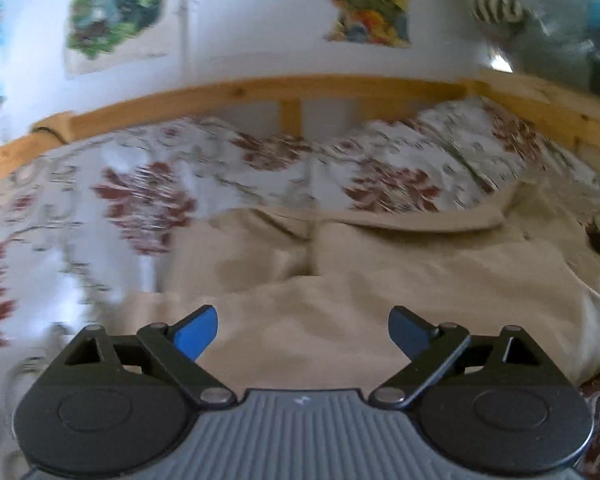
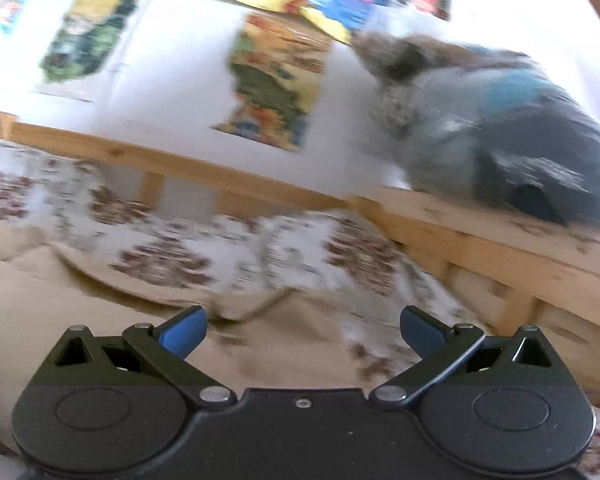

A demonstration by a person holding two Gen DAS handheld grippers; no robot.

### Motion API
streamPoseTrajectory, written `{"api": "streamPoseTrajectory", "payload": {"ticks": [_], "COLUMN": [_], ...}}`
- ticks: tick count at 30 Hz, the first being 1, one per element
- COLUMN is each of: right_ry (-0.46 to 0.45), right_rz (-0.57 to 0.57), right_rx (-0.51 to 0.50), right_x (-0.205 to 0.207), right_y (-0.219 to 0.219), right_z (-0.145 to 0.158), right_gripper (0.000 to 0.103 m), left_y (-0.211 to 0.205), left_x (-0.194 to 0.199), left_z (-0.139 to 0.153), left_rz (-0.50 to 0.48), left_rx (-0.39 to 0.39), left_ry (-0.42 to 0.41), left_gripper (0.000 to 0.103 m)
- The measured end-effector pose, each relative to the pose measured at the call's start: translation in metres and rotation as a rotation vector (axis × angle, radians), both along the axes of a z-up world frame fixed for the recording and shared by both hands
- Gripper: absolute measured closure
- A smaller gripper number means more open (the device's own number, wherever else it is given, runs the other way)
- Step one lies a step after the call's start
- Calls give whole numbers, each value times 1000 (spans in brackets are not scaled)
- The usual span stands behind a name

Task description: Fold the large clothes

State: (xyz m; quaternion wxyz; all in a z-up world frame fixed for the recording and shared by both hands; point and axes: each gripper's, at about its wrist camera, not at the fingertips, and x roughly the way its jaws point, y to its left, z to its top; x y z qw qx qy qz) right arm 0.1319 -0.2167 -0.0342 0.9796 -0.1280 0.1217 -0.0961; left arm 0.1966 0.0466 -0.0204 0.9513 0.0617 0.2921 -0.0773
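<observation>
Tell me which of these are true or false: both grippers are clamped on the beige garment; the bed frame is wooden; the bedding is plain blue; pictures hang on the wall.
1. Both grippers are clamped on the beige garment. False: the left gripper and the right gripper both stand open with nothing between their jaws; the beige garment lies on the bed.
2. The bed frame is wooden. True.
3. The bedding is plain blue. False: the bedding is white with dark red flowers.
4. Pictures hang on the wall. True.
</observation>
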Motion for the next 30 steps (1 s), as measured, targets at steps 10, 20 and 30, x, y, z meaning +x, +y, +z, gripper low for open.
{"api": "streamPoseTrajectory", "payload": {"ticks": [10,20,30], "right_ry": [170,274,107], "right_rz": [29,25,-48], "right_rx": [-10,-30,-34], "right_x": [48,57,30], "right_y": [43,46,21], "right_z": [-39,-63,-14], "right_gripper": [1,2,1], "left_y": [2,20,20], "left_x": [43,55,3], "left_z": [-50,-59,-28], "left_rz": [62,26,155], "left_rx": [33,-10,-16], "left_ry": [88,152,114], "left_gripper": [1,0,1]}}
